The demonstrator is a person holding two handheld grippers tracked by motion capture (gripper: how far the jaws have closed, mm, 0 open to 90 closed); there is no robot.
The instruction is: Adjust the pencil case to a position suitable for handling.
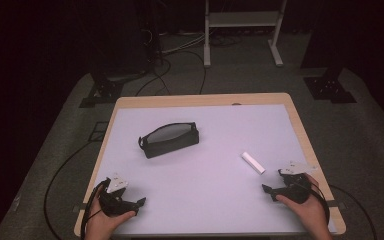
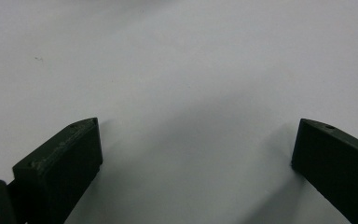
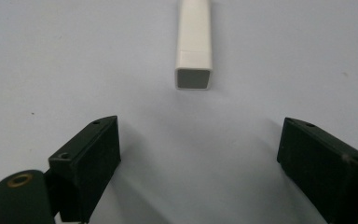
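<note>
1. A person sits at the near edge of a table (image 1: 290,107) with a pale lilac top and a light wooden rim, holding a black two-jaw gripper in each hand.
2. The left gripper (image 1: 140,202) rests at about 7 o'clock on the tabletop, held by the person's left hand (image 1: 102,222), with a grey three-cornered plate on top of it.
3. In the left gripper view its two black jaws stand wide apart with bare tabletop between them; they hold nothing.
4. The right gripper (image 1: 266,190) rests at about 4 o'clock on the tabletop, held by the person's right hand (image 1: 307,210), and it also carries a grey plate.
5. In the right gripper view the right gripper (image 3: 198,154) has its jaws spread wide, again with bare table between them.
6. A small white block (image 1: 253,163), long and square-ended, lies flat on the table just beside the right gripper, at about 11 o'clock from it.
7. In the right gripper view the white block (image 3: 194,44) lies straight ahead at 12 o'clock, its square end facing the jaws, near them and not touching.
8. A dark pouch (image 1: 170,140) with a grey mesh panel lies at about 11 o'clock from the table's centre, well apart from both grippers.
9. Black cables trail across the grey floor (image 1: 370,145) around the table, and a white stand (image 1: 242,22) rises beyond the table at 12 o'clock.
</note>
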